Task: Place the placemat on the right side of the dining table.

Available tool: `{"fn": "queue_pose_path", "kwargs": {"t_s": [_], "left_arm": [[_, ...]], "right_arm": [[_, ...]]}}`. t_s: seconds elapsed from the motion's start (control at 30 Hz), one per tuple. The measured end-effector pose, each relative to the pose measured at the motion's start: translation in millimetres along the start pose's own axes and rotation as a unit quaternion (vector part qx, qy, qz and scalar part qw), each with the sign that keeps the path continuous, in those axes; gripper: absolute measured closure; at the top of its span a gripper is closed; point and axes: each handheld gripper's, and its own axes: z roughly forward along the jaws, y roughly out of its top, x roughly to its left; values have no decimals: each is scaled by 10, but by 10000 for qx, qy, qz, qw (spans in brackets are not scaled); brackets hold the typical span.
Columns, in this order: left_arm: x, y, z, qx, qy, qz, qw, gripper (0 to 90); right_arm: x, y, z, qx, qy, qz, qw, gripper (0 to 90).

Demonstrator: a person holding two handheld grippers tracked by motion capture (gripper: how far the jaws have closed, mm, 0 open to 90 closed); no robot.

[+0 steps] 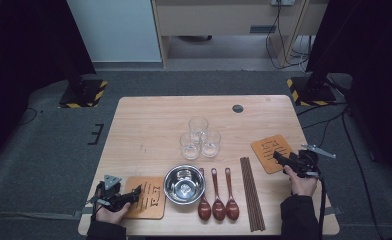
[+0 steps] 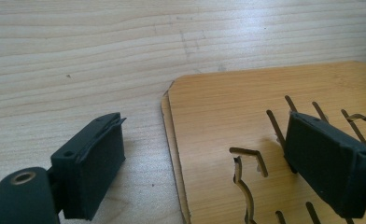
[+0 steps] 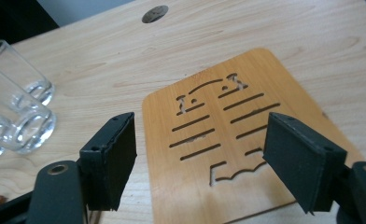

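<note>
Wooden coaster [image 3: 237, 135] lies flat under the wide-open, empty right claw [image 3: 202, 154]

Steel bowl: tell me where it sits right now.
In the high view the steel bowl sits near the table's front edge, between the wooden mat on its left and three brown spoons on its right, with the glasses behind it.

a lab or recording studio rather than a home, lone wooden table [image 1: 149, 120] on grey carpet [image 1: 49, 150], black curtains [image 1: 29, 40] left and right, stand bases with yellow-black hazard tape [image 1: 84, 93] at the far corners, loose cables [image 1: 284, 45] by a far desk [image 1: 224, 20]
</note>
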Motion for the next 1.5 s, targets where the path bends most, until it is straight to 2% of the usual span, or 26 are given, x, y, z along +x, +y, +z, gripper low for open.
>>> {"fn": "queue_pose_path", "kwargs": {"t_s": [0.07,0.17,0.27,0.33,0.47,0.57,0.63,0.83,0.93,1.0,1.07,1.23,1.4,1.5], "left_arm": [[1,-1,2,-14,-4,-4,10000,113],[2,-6,3,-34,-8,6,10000,109],[2,-7,3,-35,-7,5,10000,109],[2,-7,3,-36,-8,4,10000,109],[3,-6,3,-33,-6,1,10000,108],[4,-6,4,-31,-7,-1,10000,106],[4,-6,4,-31,-7,-2,10000,106],[4,-6,4,-31,-5,-2,10000,105],[3,-6,4,-30,-2,-1,10000,103],[4,-6,5,-29,4,-5,10000,101],[5,-6,6,-25,6,-8,10000,97],[5,-5,8,-15,26,-20,10000,86],[6,-4,9,4,27,-12,10000,75],[6,-4,9,6,26,-10,10000,73]], "right_arm": [[11,28,12,23,-25,-130,9999,239],[14,50,48,133,28,-196,9997,239],[16,56,88,276,-96,-457,9985,247],[11,70,102,308,-41,-486,9983,249],[1,128,101,304,-73,-674,9972,246],[-54,167,82,303,-35,-648,9974,242],[-79,191,71,298,-117,-805,9962,243],[-120,234,95,312,-45,-946,9950,254],[-109,225,144,422,-37,-1180,9921,261],[-109,204,181,531,62,-1172,9917,260],[-121,189,214,600,19,-1289,9898,261],[-98,136,298,754,-13,-1402,9873,267],[-74,87,365,901,-80,-1622,9826,271],[-85,80,388,935,-144,-1626,9821,274]]}}
